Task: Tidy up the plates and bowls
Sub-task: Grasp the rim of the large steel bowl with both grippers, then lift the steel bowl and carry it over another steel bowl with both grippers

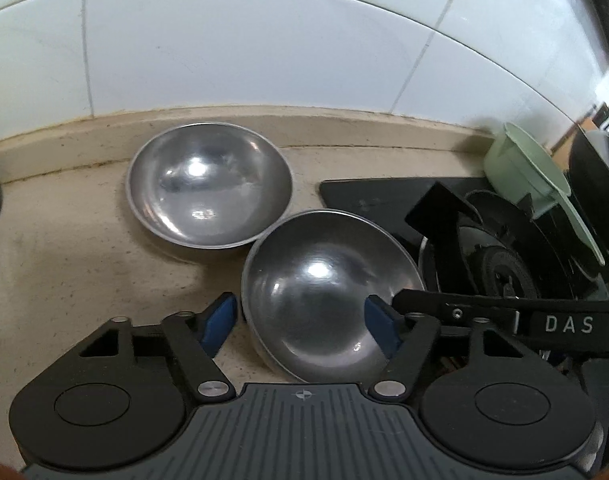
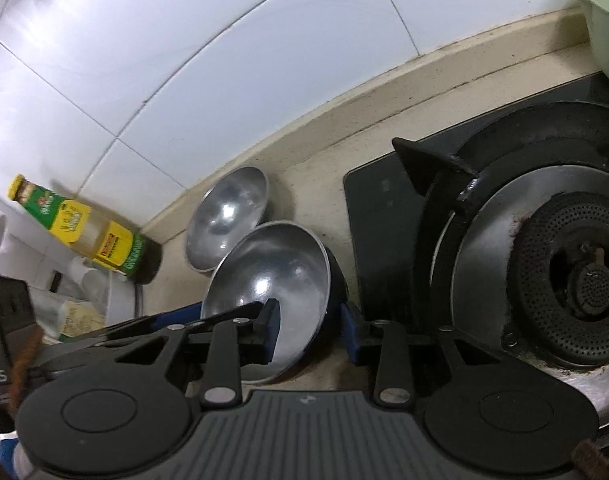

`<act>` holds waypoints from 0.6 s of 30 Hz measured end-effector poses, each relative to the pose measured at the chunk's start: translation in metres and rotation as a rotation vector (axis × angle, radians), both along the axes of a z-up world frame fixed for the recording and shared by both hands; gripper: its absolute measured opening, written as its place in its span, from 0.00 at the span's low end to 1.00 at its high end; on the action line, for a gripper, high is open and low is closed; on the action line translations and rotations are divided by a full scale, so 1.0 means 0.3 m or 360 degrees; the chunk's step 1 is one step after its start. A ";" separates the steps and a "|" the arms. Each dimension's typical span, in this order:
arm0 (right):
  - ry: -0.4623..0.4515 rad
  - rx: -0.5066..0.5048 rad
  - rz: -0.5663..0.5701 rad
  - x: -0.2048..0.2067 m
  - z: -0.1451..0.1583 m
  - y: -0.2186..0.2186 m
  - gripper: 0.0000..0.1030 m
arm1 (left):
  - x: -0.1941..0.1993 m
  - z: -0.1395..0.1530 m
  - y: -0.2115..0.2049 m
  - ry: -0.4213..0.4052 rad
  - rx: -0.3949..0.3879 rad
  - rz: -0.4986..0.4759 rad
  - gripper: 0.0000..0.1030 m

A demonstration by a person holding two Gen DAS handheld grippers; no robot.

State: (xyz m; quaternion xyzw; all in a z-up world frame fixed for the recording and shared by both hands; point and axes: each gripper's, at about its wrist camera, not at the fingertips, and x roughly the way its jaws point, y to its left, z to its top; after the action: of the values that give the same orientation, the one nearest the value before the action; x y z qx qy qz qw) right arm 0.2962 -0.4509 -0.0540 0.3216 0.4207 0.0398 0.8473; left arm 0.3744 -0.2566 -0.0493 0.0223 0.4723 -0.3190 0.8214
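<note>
Both grippers are straddling the nearer round steel bowl (image 1: 324, 300) — left gripper (image 1: 300, 320) half-open around its rim, right gripper (image 2: 310, 330) narrowly parted — pad contact unclear.

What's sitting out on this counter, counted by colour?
Silver: 2, the near steel bowl and the far steel bowl
Pale green: 1, a plastic jug
Yellow-and-green: 1, a labelled bottle
Total: 4
</note>
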 end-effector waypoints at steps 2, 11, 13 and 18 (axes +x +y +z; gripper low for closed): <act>-0.0012 -0.0017 0.0010 0.002 -0.004 0.001 0.31 | -0.004 -0.004 -0.006 -0.0011 0.0010 -0.0003 0.70; -0.0016 -0.0011 0.0066 0.005 0.001 0.021 0.31 | -0.007 0.019 0.013 -0.0032 -0.0012 0.0034 0.71; -0.0024 0.0001 0.0069 0.005 0.004 0.019 0.31 | -0.010 0.030 0.014 -0.0055 -0.0011 0.0035 0.71; -0.0051 -0.0003 0.0066 0.001 0.027 0.018 0.31 | -0.018 0.049 0.016 -0.0077 -0.0021 0.0039 0.71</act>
State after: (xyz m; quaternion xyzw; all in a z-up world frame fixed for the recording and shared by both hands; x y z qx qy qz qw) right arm 0.2966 -0.4454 -0.0460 0.3113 0.4138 0.0621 0.8532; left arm 0.3691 -0.2518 -0.0346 0.0188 0.4503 -0.3114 0.8366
